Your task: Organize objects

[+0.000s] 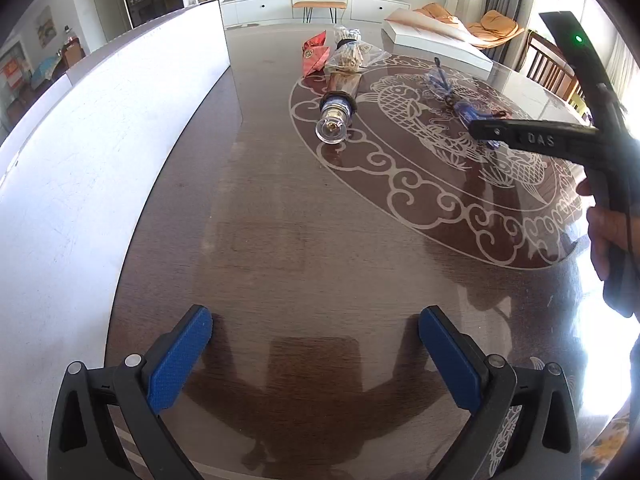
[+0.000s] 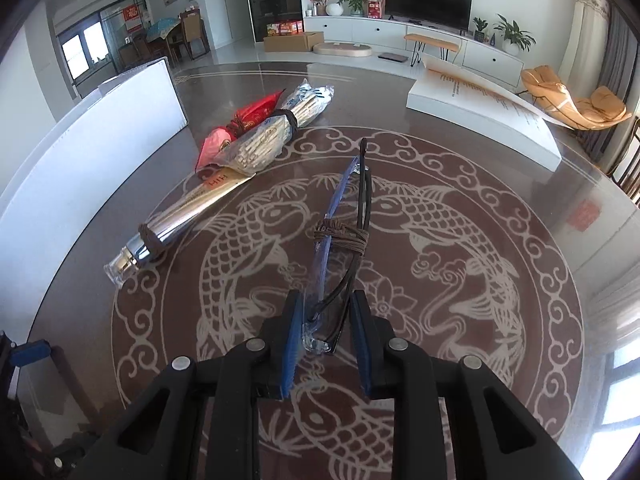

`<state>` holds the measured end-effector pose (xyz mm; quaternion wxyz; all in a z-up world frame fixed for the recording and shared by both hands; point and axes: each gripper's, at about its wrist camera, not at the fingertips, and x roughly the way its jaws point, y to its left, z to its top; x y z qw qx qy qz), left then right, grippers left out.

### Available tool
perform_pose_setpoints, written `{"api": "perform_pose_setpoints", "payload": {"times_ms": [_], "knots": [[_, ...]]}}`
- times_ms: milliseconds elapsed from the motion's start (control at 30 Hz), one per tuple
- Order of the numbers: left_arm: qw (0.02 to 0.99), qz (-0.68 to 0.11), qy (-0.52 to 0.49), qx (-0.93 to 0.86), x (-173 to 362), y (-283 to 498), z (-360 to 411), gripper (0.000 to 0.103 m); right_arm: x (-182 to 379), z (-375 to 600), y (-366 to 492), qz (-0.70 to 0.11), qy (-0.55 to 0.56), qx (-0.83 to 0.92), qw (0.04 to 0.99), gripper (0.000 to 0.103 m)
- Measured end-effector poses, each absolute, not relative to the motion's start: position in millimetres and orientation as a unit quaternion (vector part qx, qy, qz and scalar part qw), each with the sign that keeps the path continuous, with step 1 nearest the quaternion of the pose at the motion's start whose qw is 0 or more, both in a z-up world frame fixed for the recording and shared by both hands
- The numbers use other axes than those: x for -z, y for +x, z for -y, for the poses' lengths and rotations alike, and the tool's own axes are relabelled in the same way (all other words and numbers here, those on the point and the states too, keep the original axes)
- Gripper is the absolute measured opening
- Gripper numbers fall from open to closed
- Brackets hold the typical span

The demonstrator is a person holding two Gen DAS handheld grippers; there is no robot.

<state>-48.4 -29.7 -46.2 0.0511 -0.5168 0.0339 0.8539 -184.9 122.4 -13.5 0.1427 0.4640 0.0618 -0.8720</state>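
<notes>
Two pairs of glasses, one blue and one black, tied together with brown cord (image 2: 340,236), lie on the fish-patterned table (image 2: 460,280). My right gripper (image 2: 326,300) is shut on the near end of this bundle, its blue pads pressing both sides. The left wrist view shows the same bundle (image 1: 460,104) at the tip of the right gripper (image 1: 478,128), held by a person's hand (image 1: 604,232). My left gripper (image 1: 316,316) hangs open over bare table with nothing between its fingers.
A shiny capped bottle (image 2: 168,232) lies left of the glasses, beside bagged chopsticks (image 2: 264,140) and a red packet (image 2: 248,116). A white box (image 2: 100,132) stands along the table's left side. Another white box (image 2: 480,108) sits at the far right.
</notes>
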Motion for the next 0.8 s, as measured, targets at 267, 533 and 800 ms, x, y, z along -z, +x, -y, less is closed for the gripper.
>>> {"api": "perform_pose_setpoints", "payload": {"times_ms": [267,533,800], "knots": [[0.047,-0.031,-0.513,-0.857,45.0,-49.7,28.6,0.103,16.7,-174.9,-68.1,-0.082,0.432,0.891,0.115,0.037],[0.047,-0.031,-0.513,-0.857,45.0,-48.3,28.8,0.103,20.8,-186.8,-66.6,-0.046,0.447,0.888,0.092,0.084],[0.044,-0.029,-0.506,-0.861,45.9,-52.1,27.6,0.103,26.0,-172.2,-76.1,-0.05,0.455,0.885,0.089,0.103]]}}
